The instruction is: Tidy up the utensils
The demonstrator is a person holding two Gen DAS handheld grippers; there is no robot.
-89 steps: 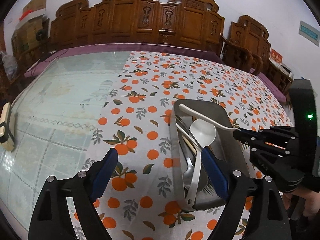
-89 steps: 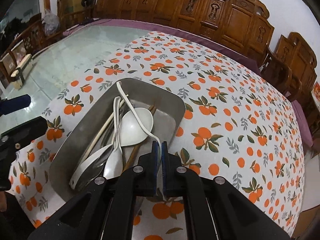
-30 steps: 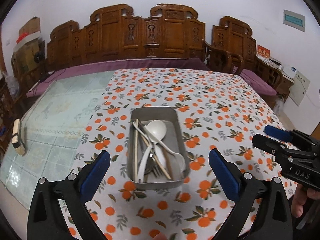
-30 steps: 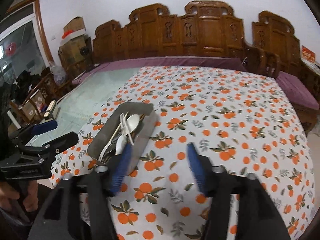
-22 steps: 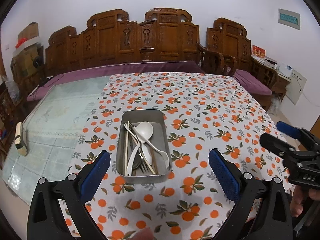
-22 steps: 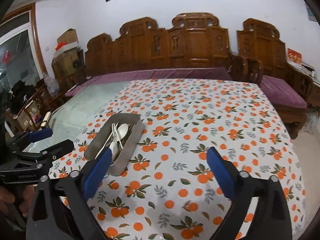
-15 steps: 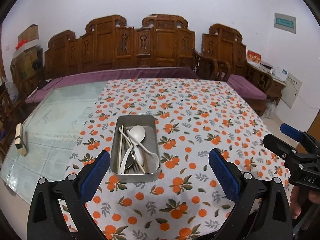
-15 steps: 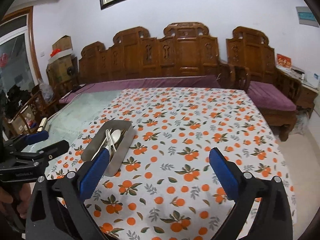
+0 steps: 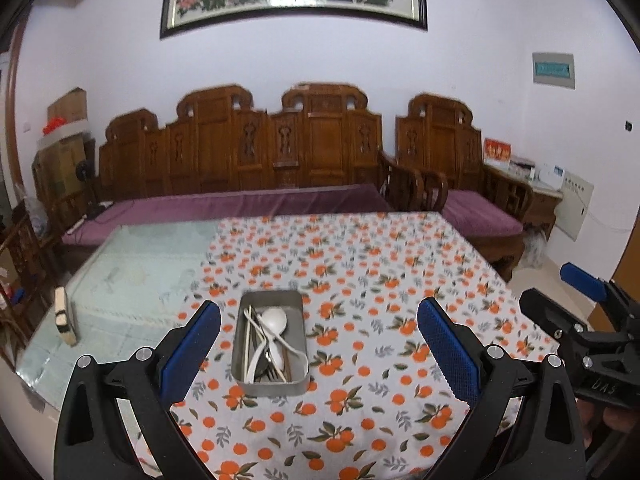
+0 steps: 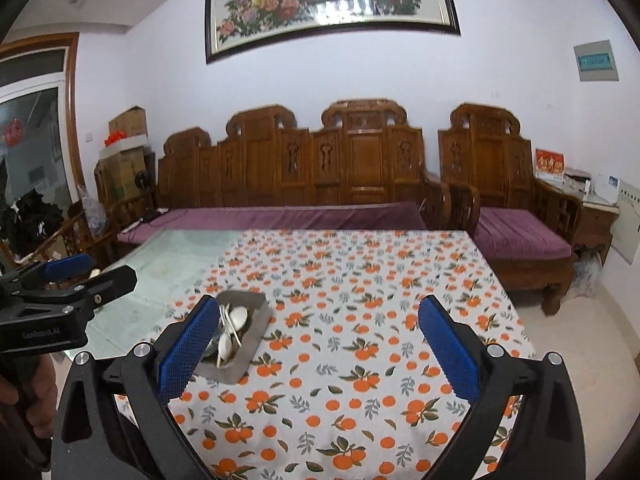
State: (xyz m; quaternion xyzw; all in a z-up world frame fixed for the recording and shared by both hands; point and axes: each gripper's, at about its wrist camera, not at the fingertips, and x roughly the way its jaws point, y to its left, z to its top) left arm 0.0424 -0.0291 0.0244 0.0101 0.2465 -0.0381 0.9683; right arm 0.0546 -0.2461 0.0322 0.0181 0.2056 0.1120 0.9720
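Now both grippers hang wide and empty, left gripper (image 9: pixel 318 354) and right gripper (image 10: pixel 318 354), above the table's near edge; the metal tray (image 9: pixel 296 388) holds the utensils (image 9: pixel 267 338).

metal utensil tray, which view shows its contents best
The left wrist view: the rectangular metal utensil tray sits centred and unblocked, white spoons and chopsticks visible. In the right wrist view the tray lies obliquely, partly hidden behind the right claw's blue pad.
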